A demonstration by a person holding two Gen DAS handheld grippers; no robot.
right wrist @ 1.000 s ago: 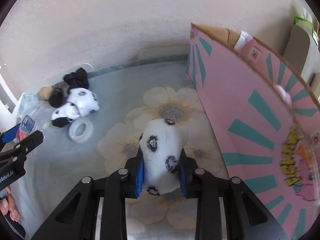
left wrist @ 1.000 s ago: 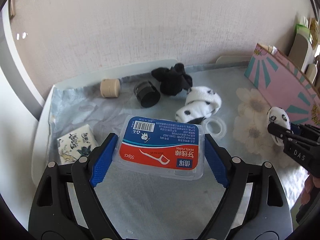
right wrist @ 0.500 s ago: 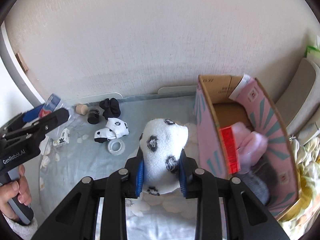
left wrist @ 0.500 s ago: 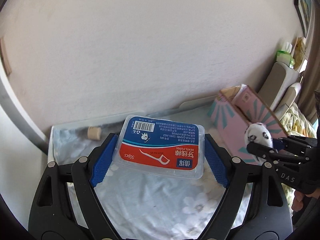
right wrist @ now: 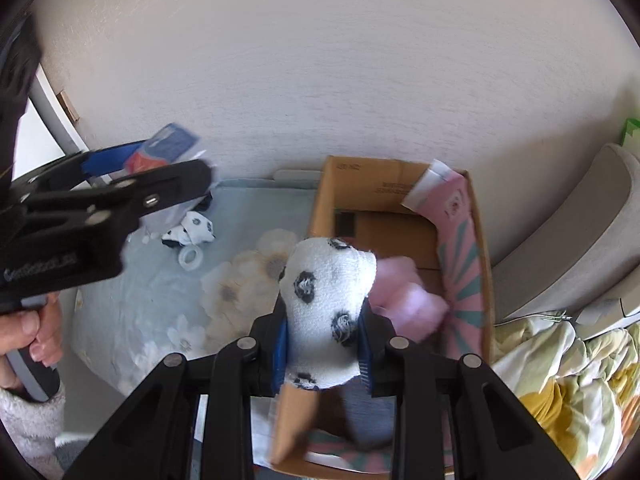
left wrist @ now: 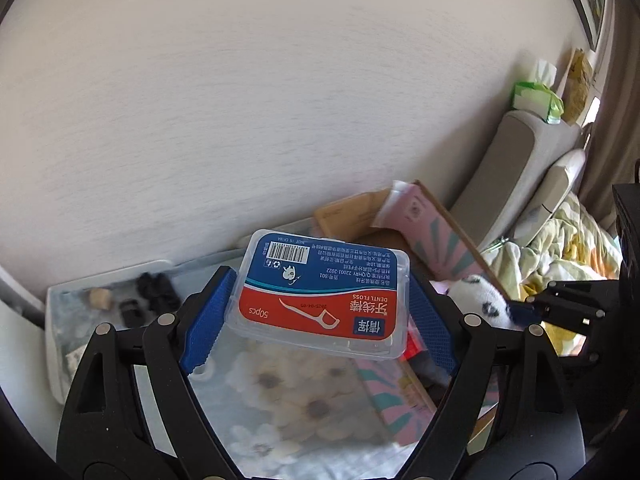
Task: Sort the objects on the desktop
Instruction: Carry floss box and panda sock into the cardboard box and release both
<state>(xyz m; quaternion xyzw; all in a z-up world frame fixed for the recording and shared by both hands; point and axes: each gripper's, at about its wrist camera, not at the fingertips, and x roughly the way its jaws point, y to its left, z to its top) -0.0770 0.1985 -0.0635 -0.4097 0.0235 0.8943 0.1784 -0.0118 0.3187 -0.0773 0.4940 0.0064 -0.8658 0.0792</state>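
My left gripper (left wrist: 318, 322) is shut on a clear dental floss box (left wrist: 324, 292) with a blue and red label, held high above the table. My right gripper (right wrist: 324, 342) is shut on a white sock with black spots (right wrist: 326, 308), held over the open pink cardboard box (right wrist: 466, 248). The box holds pink cloth (right wrist: 412, 300) and a grey item. In the left wrist view the right gripper and its sock (left wrist: 480, 300) hang over the box (left wrist: 436, 240). The left gripper also shows in the right wrist view (right wrist: 120, 196).
On the flowered tablecloth (right wrist: 160, 292) lie another spotted sock (right wrist: 192, 230), a tape ring (right wrist: 191, 257), black socks (left wrist: 156, 288), a black cap (left wrist: 130, 308) and a beige cap (left wrist: 98, 299). A bed with a yellow quilt (right wrist: 560, 380) is at the right.
Both grippers have risen and moved right. The right gripper with its sock now hangs over the open box; the left gripper with the floss box has come closer to the box.
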